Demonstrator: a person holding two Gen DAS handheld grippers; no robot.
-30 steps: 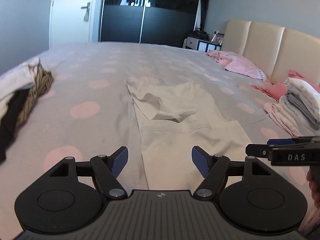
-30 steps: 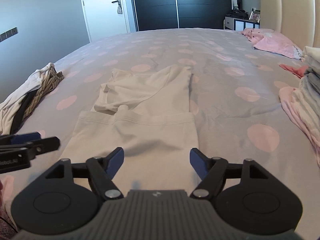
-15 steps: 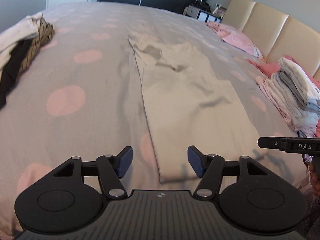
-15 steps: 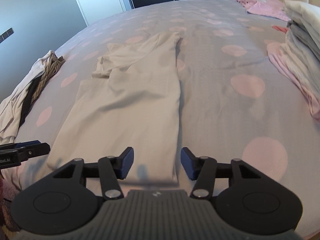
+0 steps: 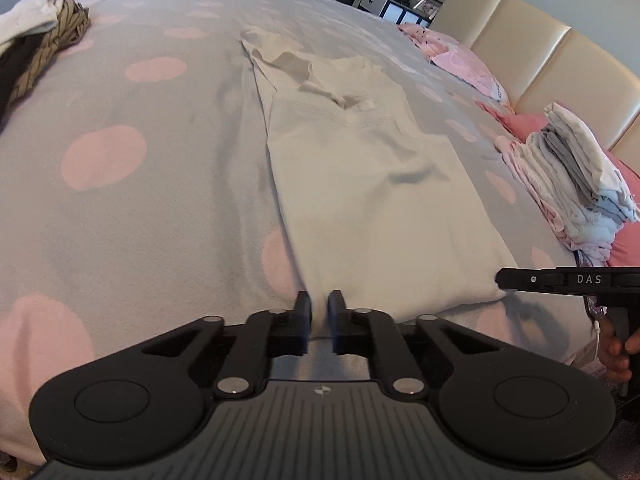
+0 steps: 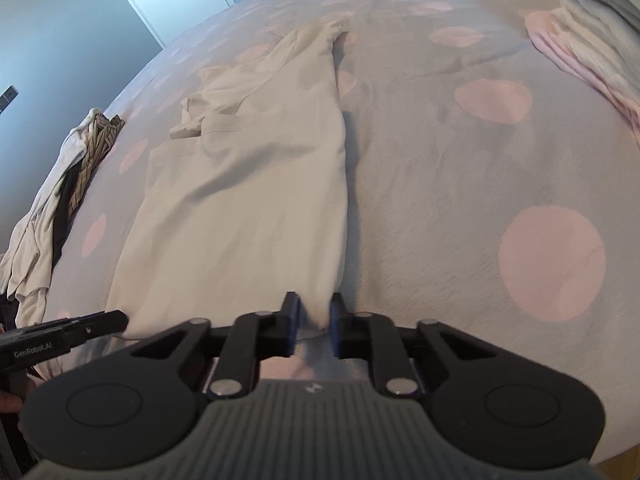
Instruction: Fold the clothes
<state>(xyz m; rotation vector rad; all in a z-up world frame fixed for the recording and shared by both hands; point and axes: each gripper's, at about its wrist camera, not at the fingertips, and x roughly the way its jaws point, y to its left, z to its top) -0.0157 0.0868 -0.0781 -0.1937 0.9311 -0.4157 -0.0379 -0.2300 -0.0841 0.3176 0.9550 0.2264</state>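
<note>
Cream T-shirt (image 5: 360, 184): lies lengthwise on spotted bed (image 5: 132, 208), sides folded in. Soft, light, limp; best held at near hem corners. Left gripper (image 5: 319, 310) and right gripper (image 6: 315, 311): jaws just closed, each pinching one near corner.

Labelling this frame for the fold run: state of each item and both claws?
Cream garment: flat on the bed, long strip, far end rumpled.
Left claw: just closed, pinching the near left corner.
Right claw: just closed, pinching the near right corner.
Folded pile: stacked by the headboard.
Unfolded heap: crumpled at the bed's edge.
</note>
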